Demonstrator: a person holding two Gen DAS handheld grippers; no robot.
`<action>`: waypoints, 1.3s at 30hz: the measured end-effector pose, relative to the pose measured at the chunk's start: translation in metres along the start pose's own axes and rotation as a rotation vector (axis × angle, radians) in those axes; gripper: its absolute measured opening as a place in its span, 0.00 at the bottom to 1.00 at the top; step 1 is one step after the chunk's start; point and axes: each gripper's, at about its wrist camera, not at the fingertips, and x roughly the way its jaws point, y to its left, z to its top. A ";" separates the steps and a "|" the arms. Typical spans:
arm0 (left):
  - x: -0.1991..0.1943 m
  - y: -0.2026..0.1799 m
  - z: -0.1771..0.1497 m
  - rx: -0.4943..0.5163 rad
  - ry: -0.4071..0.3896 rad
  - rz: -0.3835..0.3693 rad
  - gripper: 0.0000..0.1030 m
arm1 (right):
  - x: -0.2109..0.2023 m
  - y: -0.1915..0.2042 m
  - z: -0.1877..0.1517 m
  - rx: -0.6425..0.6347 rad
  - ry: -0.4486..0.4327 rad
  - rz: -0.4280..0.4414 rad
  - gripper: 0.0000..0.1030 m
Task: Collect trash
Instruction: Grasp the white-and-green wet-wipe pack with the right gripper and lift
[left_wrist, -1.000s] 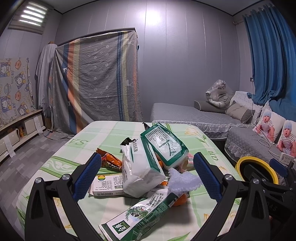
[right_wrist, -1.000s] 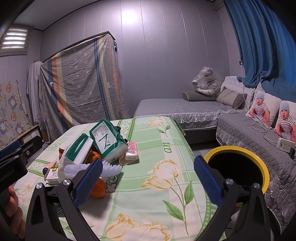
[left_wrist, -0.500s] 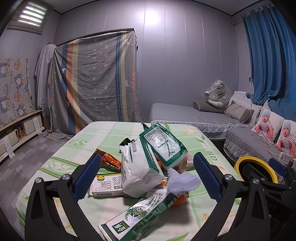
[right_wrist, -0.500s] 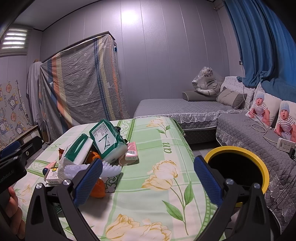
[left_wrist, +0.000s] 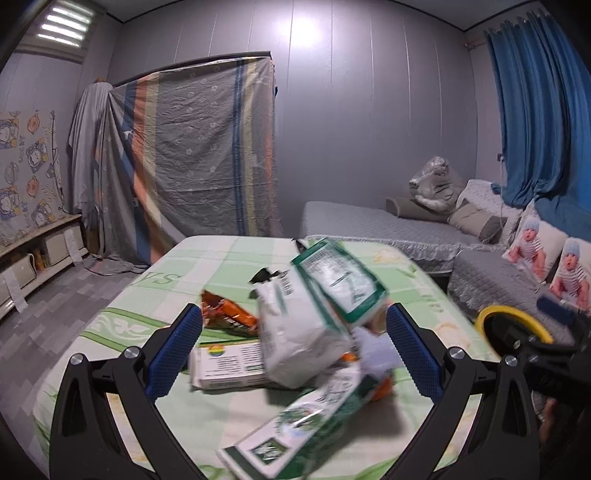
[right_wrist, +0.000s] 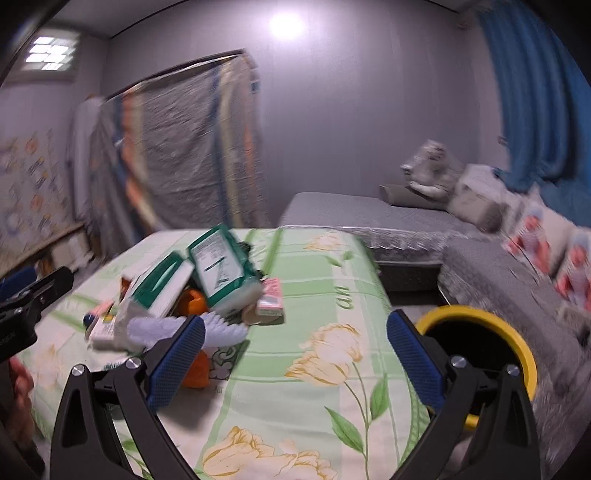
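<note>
A pile of trash lies on the green flowered table (left_wrist: 221, 266): two white-and-green tissue packs (left_wrist: 303, 336) (left_wrist: 340, 284), a long green-and-white wrapper (left_wrist: 306, 424), a white box (left_wrist: 229, 365), an orange snack bag (left_wrist: 229, 317) and white foam netting (right_wrist: 177, 328). A small pink box (right_wrist: 271, 302) lies beside the pile. My left gripper (left_wrist: 291, 354) is open and empty, just short of the pile. My right gripper (right_wrist: 295, 362) is open and empty over the table (right_wrist: 332, 354), right of the pile. A black bin with a yellow rim (right_wrist: 480, 343) stands by the table's right side.
A grey sofa (left_wrist: 388, 225) with cushions and a wrapped plush toy (left_wrist: 436, 184) stands behind and right of the table. A striped sheet (left_wrist: 192, 155) covers furniture at the back. Blue curtains (left_wrist: 535, 110) hang at right. Low shelves (left_wrist: 33, 254) run along the left wall.
Both grippers have moved forward toward the trash pile, which looks larger and blurred now. The right view has swung slightly. Both stay open.
</note>
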 end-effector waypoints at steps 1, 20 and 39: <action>0.003 0.007 -0.002 -0.001 0.026 -0.010 0.92 | 0.006 0.009 0.008 -0.053 0.016 0.024 0.92; 0.028 0.064 -0.034 0.015 0.189 -0.273 0.92 | 0.185 0.095 0.093 -0.579 0.478 0.428 0.92; 0.040 0.059 -0.040 0.103 0.239 -0.276 0.92 | 0.296 0.113 0.075 -0.550 0.698 0.327 0.61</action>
